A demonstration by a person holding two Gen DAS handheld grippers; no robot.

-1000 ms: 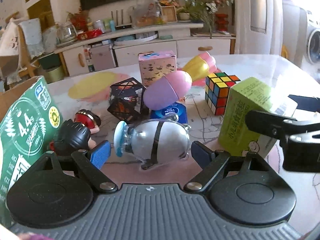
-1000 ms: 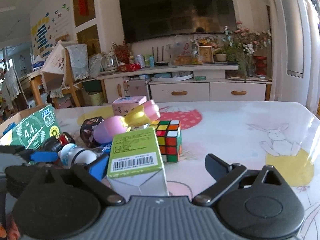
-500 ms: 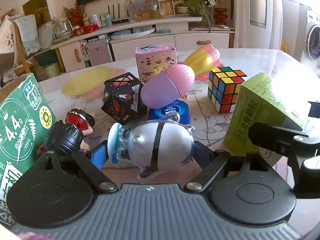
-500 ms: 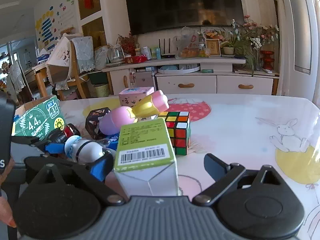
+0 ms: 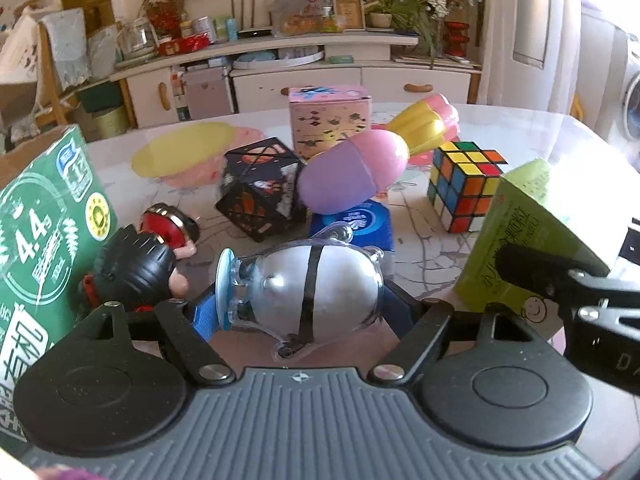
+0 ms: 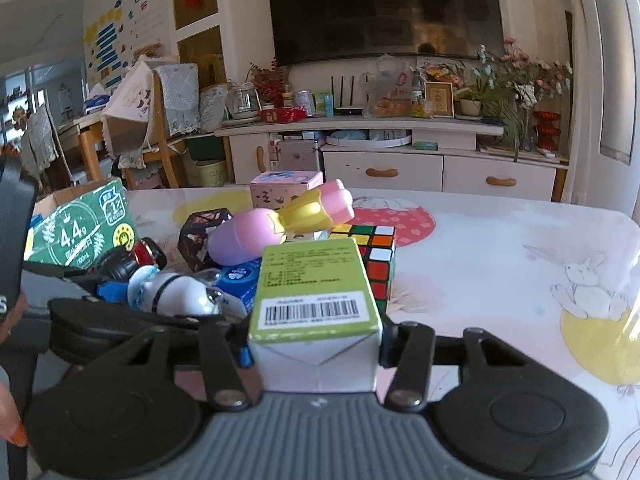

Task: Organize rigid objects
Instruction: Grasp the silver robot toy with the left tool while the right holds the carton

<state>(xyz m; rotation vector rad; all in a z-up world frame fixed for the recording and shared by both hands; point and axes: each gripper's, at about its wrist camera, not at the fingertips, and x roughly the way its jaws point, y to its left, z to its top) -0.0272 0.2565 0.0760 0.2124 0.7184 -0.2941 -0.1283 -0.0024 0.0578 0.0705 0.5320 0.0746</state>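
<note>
A silver toy in a clear shell with a blue suction cup (image 5: 316,280) lies on the table between the blue pads of my left gripper (image 5: 304,308), which press on both its sides. In the right wrist view a light green box with a barcode (image 6: 316,280) stands between the fingers of my right gripper (image 6: 314,340). Its jaws are closing and touch the box on both sides. The same box (image 5: 532,216) shows at the right of the left wrist view, with one black right finger across it.
Behind the silver toy lie a blue tin (image 5: 360,220), a pink-purple capsule toy (image 5: 360,172), a black patterned polyhedron (image 5: 260,188), a pink box (image 5: 328,116) and a Rubik's cube (image 5: 464,184). A green carton (image 5: 44,220) and a black-haired figurine (image 5: 140,268) stand left. The table (image 6: 500,248) stretches right.
The left jaws came in from wide apart onto the silver toy. The right jaws came in onto the green box. Neither hand shifted much.
</note>
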